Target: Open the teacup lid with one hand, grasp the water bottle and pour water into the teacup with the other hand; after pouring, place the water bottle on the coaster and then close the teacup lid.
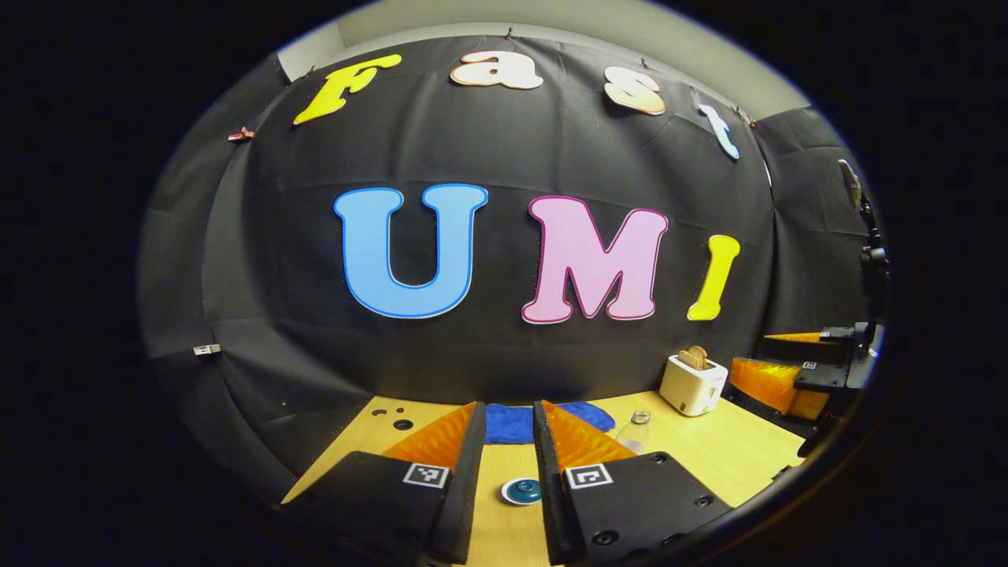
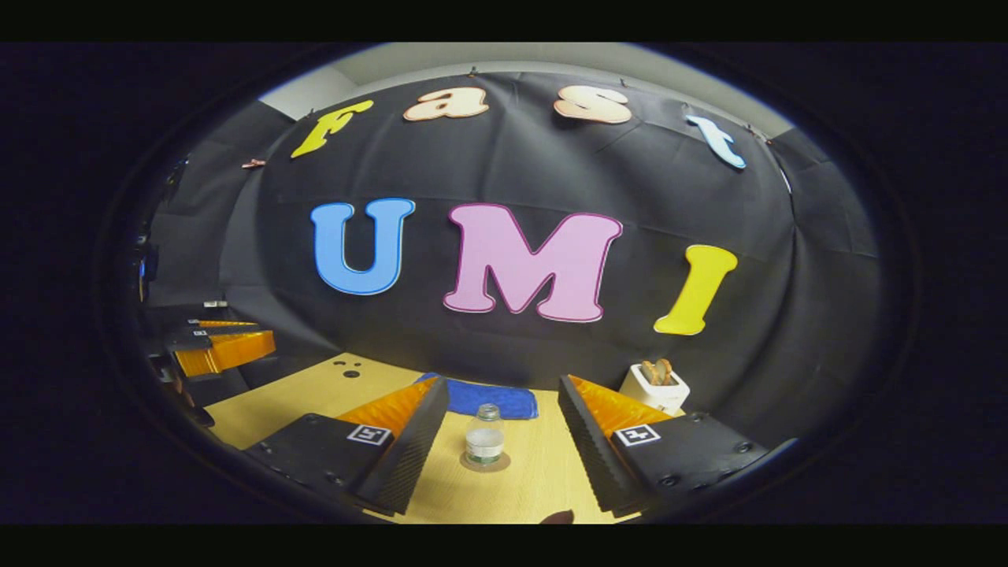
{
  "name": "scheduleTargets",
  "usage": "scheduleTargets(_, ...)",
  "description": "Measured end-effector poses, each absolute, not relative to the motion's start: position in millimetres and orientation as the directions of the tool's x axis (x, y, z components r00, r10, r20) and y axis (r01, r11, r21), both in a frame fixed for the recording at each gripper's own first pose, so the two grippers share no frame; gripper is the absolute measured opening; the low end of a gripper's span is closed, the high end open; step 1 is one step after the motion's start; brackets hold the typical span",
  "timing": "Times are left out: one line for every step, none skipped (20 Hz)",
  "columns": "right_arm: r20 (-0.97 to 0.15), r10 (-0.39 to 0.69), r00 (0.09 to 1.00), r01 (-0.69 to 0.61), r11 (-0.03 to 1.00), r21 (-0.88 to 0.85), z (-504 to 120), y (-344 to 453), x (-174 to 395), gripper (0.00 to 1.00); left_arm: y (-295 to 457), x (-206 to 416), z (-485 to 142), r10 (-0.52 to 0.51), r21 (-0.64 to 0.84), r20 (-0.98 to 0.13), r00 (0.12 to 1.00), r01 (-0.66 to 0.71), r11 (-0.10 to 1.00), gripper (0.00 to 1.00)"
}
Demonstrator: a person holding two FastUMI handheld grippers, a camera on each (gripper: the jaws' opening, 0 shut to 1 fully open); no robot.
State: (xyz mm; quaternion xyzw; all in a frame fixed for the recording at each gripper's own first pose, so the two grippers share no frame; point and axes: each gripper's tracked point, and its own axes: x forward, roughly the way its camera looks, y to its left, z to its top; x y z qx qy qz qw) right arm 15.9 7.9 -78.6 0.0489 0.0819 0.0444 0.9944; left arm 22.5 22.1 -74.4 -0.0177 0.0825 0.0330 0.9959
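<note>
On the table [image 2: 543,480], the water bottle [image 2: 484,435] stands on the coaster [image 2: 485,463], before the cloth [image 2: 488,400]; toaster [image 2: 654,387] right.

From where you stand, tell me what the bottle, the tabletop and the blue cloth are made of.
Water bottle: looks like clear plastic, see-through, glossy, with a pale label band. Table: pale wood or wood-look laminate, faint grain, matte. Blue cloth: soft, fuzzy fabric, probably a towel.

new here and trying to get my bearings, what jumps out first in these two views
The clear water bottle stands on a round coaster on the wooden table, straight ahead between the open right tool. In the left gripper view, the blue teacup lid sits between the open left tool. A white toaster holding bread stands at the back right, beside a blue cloth.
</note>
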Motion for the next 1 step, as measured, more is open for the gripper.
scheduleTargets(-0.157,0.095,0.983,-0.079,0.992,0.102,-78.7,8.5,15.9,0.87,22.5,22.9,-74.2,0.061,-0.029,-0.164,0.985,-0.066,0.997,0.4)
